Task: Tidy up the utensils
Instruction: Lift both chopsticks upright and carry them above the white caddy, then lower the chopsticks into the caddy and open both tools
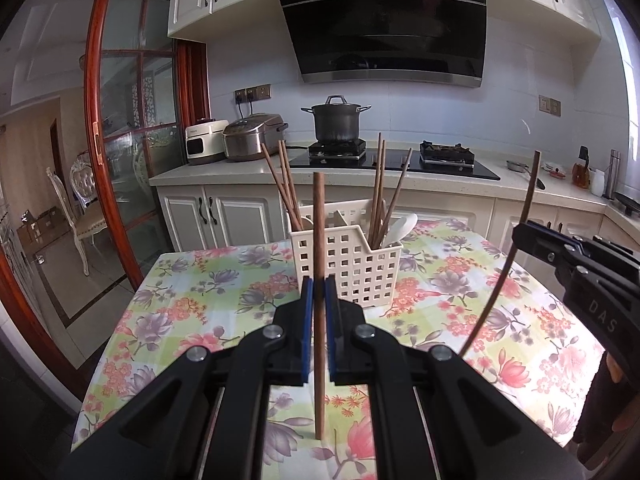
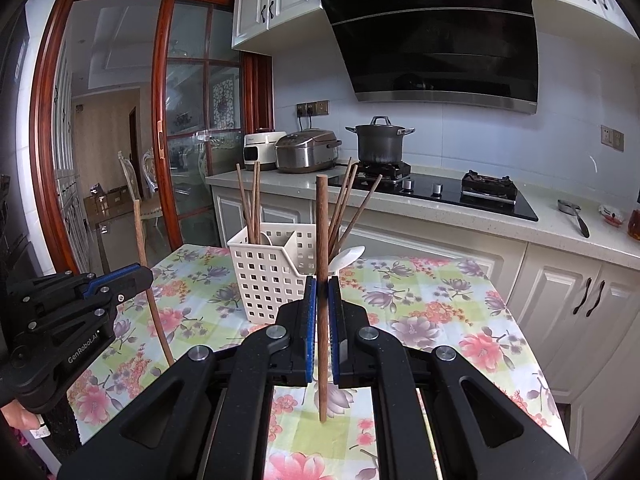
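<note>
My left gripper (image 1: 319, 280) is shut on a brown chopstick (image 1: 319, 220) that stands upright above the floral tablecloth (image 1: 208, 304). Just behind it is a white slotted basket (image 1: 360, 276). Its left compartment holds chopsticks (image 1: 282, 184). Its right one holds more chopsticks (image 1: 380, 184) and a white spoon (image 1: 402, 224). My right gripper (image 2: 321, 282) is shut on a second upright chopstick (image 2: 321, 220) in front of the same basket (image 2: 264, 276). Each gripper shows in the other's view, at the sides: the right gripper (image 1: 522, 232) and the left gripper (image 2: 146, 274).
Behind the table runs a kitchen counter (image 1: 240, 170) with two rice cookers (image 1: 252, 140), a hob and a dark pot (image 1: 335, 120). A wood-framed glass sliding door (image 1: 132, 152) and a chair (image 1: 80, 208) are at the left. White cabinets (image 2: 580, 300) stand at the right.
</note>
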The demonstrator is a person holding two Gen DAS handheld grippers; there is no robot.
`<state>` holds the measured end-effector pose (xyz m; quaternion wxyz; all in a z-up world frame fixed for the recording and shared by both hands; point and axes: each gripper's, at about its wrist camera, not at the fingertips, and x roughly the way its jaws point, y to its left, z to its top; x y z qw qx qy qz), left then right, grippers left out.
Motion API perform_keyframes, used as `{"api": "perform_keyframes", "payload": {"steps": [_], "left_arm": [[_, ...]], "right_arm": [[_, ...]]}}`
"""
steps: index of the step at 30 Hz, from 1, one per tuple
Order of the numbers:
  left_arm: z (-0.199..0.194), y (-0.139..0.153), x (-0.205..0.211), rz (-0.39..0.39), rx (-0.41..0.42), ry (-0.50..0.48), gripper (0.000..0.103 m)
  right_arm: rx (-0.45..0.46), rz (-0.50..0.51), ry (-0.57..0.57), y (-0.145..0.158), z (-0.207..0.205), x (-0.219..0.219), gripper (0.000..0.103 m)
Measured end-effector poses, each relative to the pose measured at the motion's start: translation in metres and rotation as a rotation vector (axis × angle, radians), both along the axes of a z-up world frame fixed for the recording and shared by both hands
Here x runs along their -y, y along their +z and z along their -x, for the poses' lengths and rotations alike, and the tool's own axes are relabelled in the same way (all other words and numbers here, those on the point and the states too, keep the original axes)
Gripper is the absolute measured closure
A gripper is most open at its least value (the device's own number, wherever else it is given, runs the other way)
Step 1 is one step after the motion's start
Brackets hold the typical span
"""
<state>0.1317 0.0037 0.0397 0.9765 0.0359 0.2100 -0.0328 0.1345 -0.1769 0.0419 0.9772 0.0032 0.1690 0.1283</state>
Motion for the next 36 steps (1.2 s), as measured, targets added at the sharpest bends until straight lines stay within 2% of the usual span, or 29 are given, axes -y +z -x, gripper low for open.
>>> {"api": "perform_keyframes", "payload": {"steps": [9,15,22,27,31,36], "left_arm": [[-0.007,0.009,0.001,0.007,-0.005,-0.03,0.097],[-0.028,0.027,0.001,0.02,-0.01,-0.054,0.097],[-0.056,0.067,0.001,0.005,0.033,-0.057,0.097],[-0.079,0.102,-0.006,0.05,0.044,-0.076,0.097],[-0.096,0.134,-0.011,0.051,0.094,-0.051,0.097],[-0.12,0.154,-0.013,0.056,0.131,-0.029,0.097]], "right_arm": [[0.002,-0.011,0.01,0.009,-0.006,0.001,0.097],[0.008,-0.017,0.028,0.024,-0.028,0.001,0.097],[0.014,-0.057,0.054,0.052,-0.066,0.002,0.097],[0.02,-0.054,0.069,0.075,-0.096,-0.004,0.097],[0.032,-0.059,0.075,0.096,-0.116,-0.009,0.097],[0.064,-0.064,0.081,0.113,-0.14,-0.016,0.097]]}}
